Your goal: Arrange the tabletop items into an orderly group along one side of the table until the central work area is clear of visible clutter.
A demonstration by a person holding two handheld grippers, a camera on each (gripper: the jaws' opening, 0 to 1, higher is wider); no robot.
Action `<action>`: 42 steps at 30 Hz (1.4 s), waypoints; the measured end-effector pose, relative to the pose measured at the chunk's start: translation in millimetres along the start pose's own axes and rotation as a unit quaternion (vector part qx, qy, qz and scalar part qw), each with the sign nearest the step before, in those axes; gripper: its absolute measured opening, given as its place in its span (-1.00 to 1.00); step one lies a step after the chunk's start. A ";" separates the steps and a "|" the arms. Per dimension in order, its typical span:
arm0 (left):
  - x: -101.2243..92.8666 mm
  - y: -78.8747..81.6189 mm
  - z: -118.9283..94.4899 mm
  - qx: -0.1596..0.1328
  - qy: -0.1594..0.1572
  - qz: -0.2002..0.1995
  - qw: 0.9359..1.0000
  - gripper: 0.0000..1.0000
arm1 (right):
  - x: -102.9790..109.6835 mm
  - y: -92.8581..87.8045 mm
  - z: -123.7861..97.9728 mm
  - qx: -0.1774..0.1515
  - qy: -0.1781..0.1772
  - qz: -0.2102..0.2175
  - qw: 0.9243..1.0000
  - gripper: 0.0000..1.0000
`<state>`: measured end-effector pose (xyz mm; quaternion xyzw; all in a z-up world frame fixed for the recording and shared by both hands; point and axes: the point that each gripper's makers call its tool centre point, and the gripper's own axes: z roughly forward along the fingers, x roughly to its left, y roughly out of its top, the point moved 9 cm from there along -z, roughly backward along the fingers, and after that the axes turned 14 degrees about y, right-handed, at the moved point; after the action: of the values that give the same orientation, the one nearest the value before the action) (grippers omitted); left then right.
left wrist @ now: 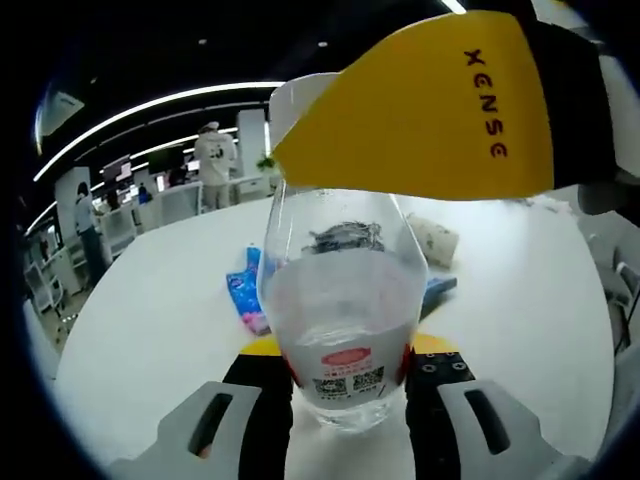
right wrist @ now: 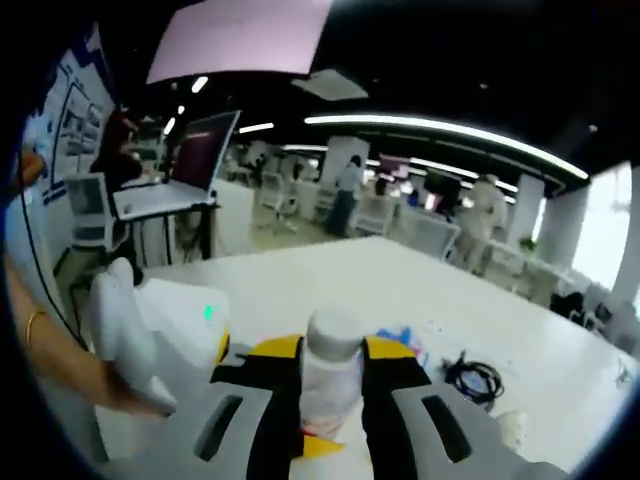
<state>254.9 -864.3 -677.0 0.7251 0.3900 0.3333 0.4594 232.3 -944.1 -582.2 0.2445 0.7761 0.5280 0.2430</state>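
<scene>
A clear plastic bottle (left wrist: pixel 340 300) with a red-and-white label stands upright in the left gripper view. My left gripper (left wrist: pixel 348 390) is shut on its lower part. My right gripper (left wrist: pixel 440 110), yellow and black, comes in from the upper right and covers the bottle's top. In the right gripper view the bottle's white cap (right wrist: pixel 333 345) sits between the jaws of my right gripper (right wrist: pixel 333 385), which is shut on it. My left gripper (right wrist: pixel 170 330), white with a green light, is at the lower left, held by a person's hand.
On the round white table (left wrist: pixel 150 310) lie a blue packet (left wrist: pixel 243 290) behind the bottle, a crumpled wrapper (left wrist: pixel 435 240) and a black cable (right wrist: pixel 478 380). A laptop on a stand (right wrist: pixel 170 170) is beyond the table's left edge. People stand far off among desks.
</scene>
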 end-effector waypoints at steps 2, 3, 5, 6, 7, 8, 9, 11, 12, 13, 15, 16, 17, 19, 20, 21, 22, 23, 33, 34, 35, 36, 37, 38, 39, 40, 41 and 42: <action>-1.1 0.1 0.2 -0.003 0.001 0.004 1.000 -0.18 | -1.3 -2.0 -2.1 -0.002 0.001 0.005 1.000 -0.63; -1.0 0.2 0.3 -0.002 0.001 0.003 1.000 -0.18 | -2.0 -2.5 -2.6 -0.003 0.003 0.008 1.000 -0.63; -1.2 0.7 -0.1 -0.001 0.002 0.003 1.000 -0.17 | -1.3 -2.4 -1.8 -0.005 0.005 0.008 1.000 -0.63; -1.0 0.5 0.1 -0.001 0.003 0.002 1.000 -0.17 | -1.2 -2.5 -1.4 -0.007 0.006 0.007 1.000 -0.63; -0.8 0.3 0.2 -0.003 0.002 0.002 1.000 -0.17 | -0.9 -2.9 -1.2 -0.008 0.006 0.005 1.000 -0.63; -0.6 0.3 0.2 -0.003 0.001 0.002 1.000 -0.17 | -1.1 -2.6 -1.0 -0.007 0.008 -0.002 1.000 -0.63; -0.4 0.5 0.3 -0.003 -0.001 0.005 1.000 -0.16 | -0.9 -2.8 -1.4 -0.006 0.007 -0.003 1.000 -0.62; 0.1 0.6 0.1 -0.002 -0.004 0.007 1.000 -0.16 | -1.2 -3.4 -1.6 -0.009 0.010 -0.003 1.000 -0.62; 0.5 0.8 0.7 -0.003 -0.007 0.011 1.000 -0.16 | -2.5 -3.6 -2.3 -0.010 0.009 0.000 1.000 -0.62; 1.1 0.8 1.1 -0.005 -0.010 0.012 1.000 -0.15 | -2.5 -3.9 -2.3 -0.013 0.012 0.005 1.000 -0.62; 2.3 1.0 1.4 -0.006 -0.017 0.009 1.000 -0.15 | -3.9 -4.7 -2.2 -0.013 0.016 0.010 1.000 -0.60; 2.6 0.7 1.3 -0.006 -0.022 0.006 1.000 -0.10 | -4.7 -5.9 -1.9 -0.013 0.019 0.015 1.000 -0.54; 2.7 0.6 1.3 -0.007 -0.026 0.003 1.000 -0.03 | -4.6 -6.5 -1.4 -0.016 0.023 0.025 0.999 -0.45; 3.3 2.2 0.7 -0.019 -0.035 0.001 0.999 0.12 | -5.7 -7.1 -2.6 -0.017 0.026 0.030 0.999 -0.38; 4.8 3.2 -0.2 -0.021 -0.036 -0.003 0.999 0.15 | -5.9 -7.0 -3.3 -0.017 0.027 0.030 0.999 -0.39; 5.6 4.1 -0.2 -0.023 -0.041 -0.007 0.999 0.17 | -5.7 -6.4 -4.4 -0.021 0.031 0.032 0.999 -0.37; 6.9 5.6 -0.3 -0.027 -0.049 -0.015 0.998 0.22 | -5.8 -6.0 -4.6 -0.025 0.035 0.036 0.998 -0.33; 8.0 6.3 -0.1 -0.028 -0.054 -0.019 0.998 0.28 | -5.1 -5.8 -4.4 -0.028 0.043 0.053 0.997 -0.22; 25.1 13.6 -3.2 -0.042 -0.106 -0.021 0.993 0.48 | -9.2 -8.6 -16.9 -0.023 0.079 0.093 0.992 0.30; 27.2 14.9 -2.9 -0.046 -0.118 -0.025 0.992 0.48 | -9.7 -8.7 -18.2 -0.023 0.081 0.092 0.992 0.33; 28.9 15.7 -2.7 -0.046 -0.122 -0.026 0.991 0.49 | -9.9 -8.7 -20.4 -0.021 0.088 0.093 0.992 0.35; 29.9 18.5 -3.5 -0.051 -0.130 -0.026 0.990 0.52 | -10.4 -8.5 -21.9 -0.021 0.092 0.096 0.991 0.37; 30.8 20.1 -3.5 -0.056 -0.138 -0.026 0.988 0.54 | -11.5 -8.4 -24.1 -0.020 0.095 0.097 0.991 0.40; 32.2 21.2 -3.2 -0.057 -0.147 -0.031 0.987 0.53 | -12.0 -8.4 -25.5 -0.018 0.098 0.095 0.990 0.42; 34.3 23.6 -2.9 -0.064 -0.159 -0.035 0.985 0.54 | -13.1 -8.6 -27.7 -0.015 0.098 0.092 0.991 0.43; 34.8 24.3 -2.9 -0.066 -0.162 -0.037 0.984 0.54 | -13.9 -8.7 -29.0 -0.014 0.099 0.091 0.991 0.43; 37.3 25.9 -3.3 -0.066 -0.162 -0.034 0.984 0.53 | -15.3 -8.8 -30.8 -0.014 0.101 0.093 0.990 0.44; 38.3 27.4 -3.2 -0.070 -0.167 -0.027 0.983 0.54 | -16.3 -8.9 -32.0 -0.015 0.103 0.096 0.990 0.45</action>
<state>277.4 -837.1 -645.8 0.7256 0.3029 0.2215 0.5768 223.3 -979.8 -578.2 0.2589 0.7619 0.5827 0.1134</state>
